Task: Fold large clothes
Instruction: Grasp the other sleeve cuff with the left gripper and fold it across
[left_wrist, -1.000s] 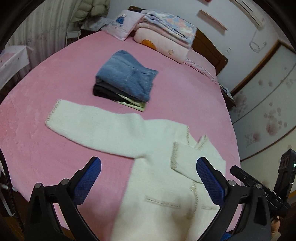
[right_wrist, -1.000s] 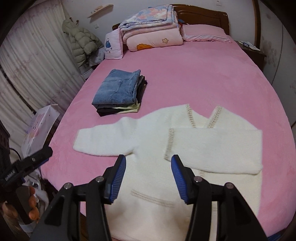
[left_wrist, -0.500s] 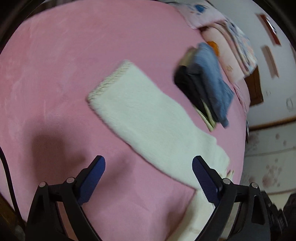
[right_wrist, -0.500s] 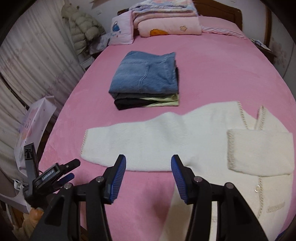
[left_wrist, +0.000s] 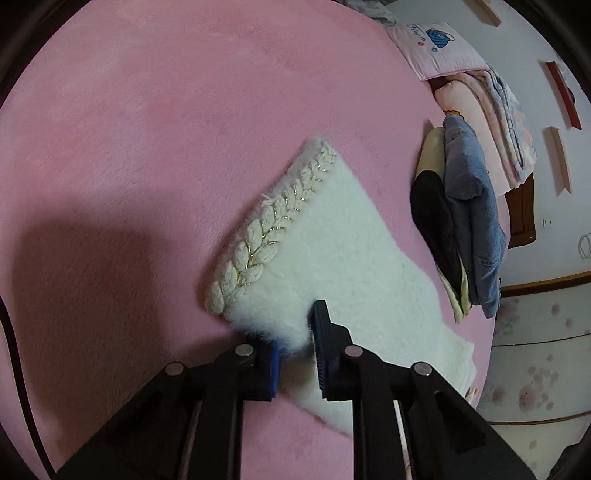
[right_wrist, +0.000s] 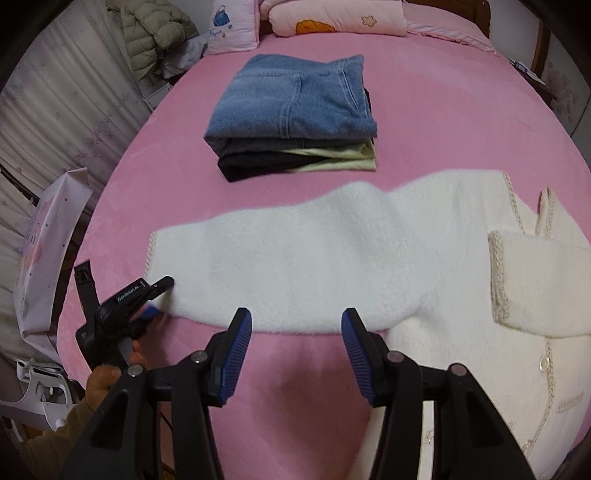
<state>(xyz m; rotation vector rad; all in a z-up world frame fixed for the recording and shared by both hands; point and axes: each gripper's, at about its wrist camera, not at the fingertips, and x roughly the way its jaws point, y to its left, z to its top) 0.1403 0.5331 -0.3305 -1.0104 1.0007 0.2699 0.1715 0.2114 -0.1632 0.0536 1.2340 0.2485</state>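
Two grippers over the pink bed (right_wrist: 424, 110): left gripper (left_wrist: 295, 341) has just been closing and now pinches the near edge of the white cardigan's (right_wrist: 369, 240) outstretched sleeve (left_wrist: 325, 251), right beside the braided cuff (left_wrist: 273, 221), fleece bunched between the blue pads. Right gripper (right_wrist: 291, 332) hangs half-spread above the sleeve's near edge closer to the cardigan body, nothing between its fingers (right_wrist: 238, 350). Cardigan lies flat across the bed, other sleeve (right_wrist: 535, 284) already folded over the front, with a stack of folded clothes (right_wrist: 295, 118) just beyond it.
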